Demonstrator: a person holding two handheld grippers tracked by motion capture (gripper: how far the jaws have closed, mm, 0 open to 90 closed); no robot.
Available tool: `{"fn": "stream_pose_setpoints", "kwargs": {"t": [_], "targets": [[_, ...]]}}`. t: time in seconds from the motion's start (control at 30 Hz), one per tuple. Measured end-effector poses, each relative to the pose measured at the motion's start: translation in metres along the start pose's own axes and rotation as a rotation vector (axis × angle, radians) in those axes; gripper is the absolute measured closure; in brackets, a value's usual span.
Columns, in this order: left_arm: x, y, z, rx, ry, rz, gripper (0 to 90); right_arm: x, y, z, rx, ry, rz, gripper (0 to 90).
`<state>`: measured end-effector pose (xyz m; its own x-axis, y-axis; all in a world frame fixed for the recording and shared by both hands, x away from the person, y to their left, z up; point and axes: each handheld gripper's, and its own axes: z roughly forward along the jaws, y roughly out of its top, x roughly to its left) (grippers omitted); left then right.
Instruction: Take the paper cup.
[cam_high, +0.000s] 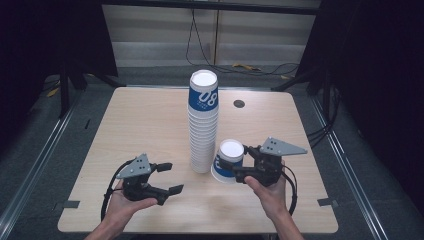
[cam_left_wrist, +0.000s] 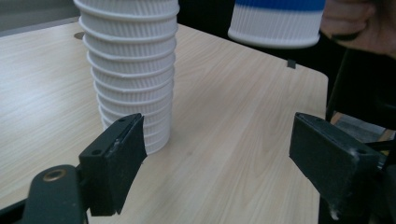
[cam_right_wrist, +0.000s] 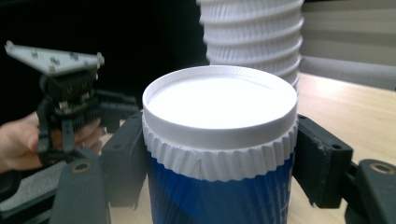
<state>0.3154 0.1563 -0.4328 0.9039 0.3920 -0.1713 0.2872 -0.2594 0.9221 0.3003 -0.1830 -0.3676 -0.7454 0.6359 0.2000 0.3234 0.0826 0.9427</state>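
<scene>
A tall stack of white ribbed paper cups (cam_high: 203, 125), its top cup blue and marked 08, stands at the table's middle. Just right of its foot a single blue and white cup (cam_high: 227, 162) is tilted, white end up, with my right gripper (cam_high: 231, 168) shut on it. In the right gripper view the black jaws press both sides of this cup (cam_right_wrist: 219, 102), and the stack (cam_right_wrist: 252, 37) rises behind. My left gripper (cam_high: 172, 178) is open and holds nothing, left of the stack's foot. In the left gripper view the stack (cam_left_wrist: 133, 70) stands ahead of the spread jaws, and the held cup (cam_left_wrist: 278, 23) hangs at upper right.
The pale wooden table (cam_high: 140, 125) has a round black cable hole (cam_high: 239, 103) behind the stack and grey tape marks at its front corners (cam_high: 67, 204). Dark floor, metal rails and cables surround the table.
</scene>
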Motion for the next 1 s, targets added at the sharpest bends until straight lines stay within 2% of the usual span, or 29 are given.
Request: {"fn": "stream_pose_setpoints", "kwargs": {"t": [0.13, 0.23, 0.33, 0.47, 0.57, 0.63, 0.83, 0.87, 0.93, 1.0], "targets": [[-0.002, 0.001, 0.001, -0.031, -0.025, -0.022, 17.4, 0.001, -0.011, 0.006, 0.011, 0.010, 0.007, 28.4], [-0.002, 0.001, 0.000, -0.026, -0.015, -0.018, 15.6, 0.001, -0.019, 0.010, 0.022, 0.016, 0.017, 28.4], [-0.005, -0.004, -0.001, -0.014, -0.034, -0.006, 16.1, 0.004, -0.025, 0.014, 0.033, 0.025, 0.006, 28.4], [-0.008, -0.010, 0.005, -0.016, -0.049, -0.001, 16.3, 0.006, -0.034, 0.021, 0.044, 0.048, 0.018, 28.3], [-0.012, -0.014, 0.009, -0.027, -0.064, 0.005, 20.5, 0.009, -0.036, 0.024, 0.047, 0.055, 0.023, 28.4], [-0.014, -0.015, 0.013, -0.025, -0.079, -0.012, 18.6, 0.012, -0.037, 0.026, 0.044, 0.069, 0.032, 28.3], [-0.021, -0.017, 0.022, -0.012, -0.103, 0.003, 15.7, 0.021, -0.041, 0.034, 0.047, 0.108, 0.022, 28.3], [-0.023, -0.017, 0.021, -0.017, -0.094, 0.031, 20.0, 0.024, -0.043, 0.036, 0.049, 0.123, 0.020, 28.3], [-0.025, -0.016, 0.021, -0.029, -0.105, 0.048, 22.4, 0.025, -0.043, 0.037, 0.053, 0.125, 0.020, 28.3], [-0.024, -0.016, 0.022, -0.018, -0.109, 0.026, 17.3, 0.028, -0.044, 0.040, 0.052, 0.130, 0.014, 28.4]]}}
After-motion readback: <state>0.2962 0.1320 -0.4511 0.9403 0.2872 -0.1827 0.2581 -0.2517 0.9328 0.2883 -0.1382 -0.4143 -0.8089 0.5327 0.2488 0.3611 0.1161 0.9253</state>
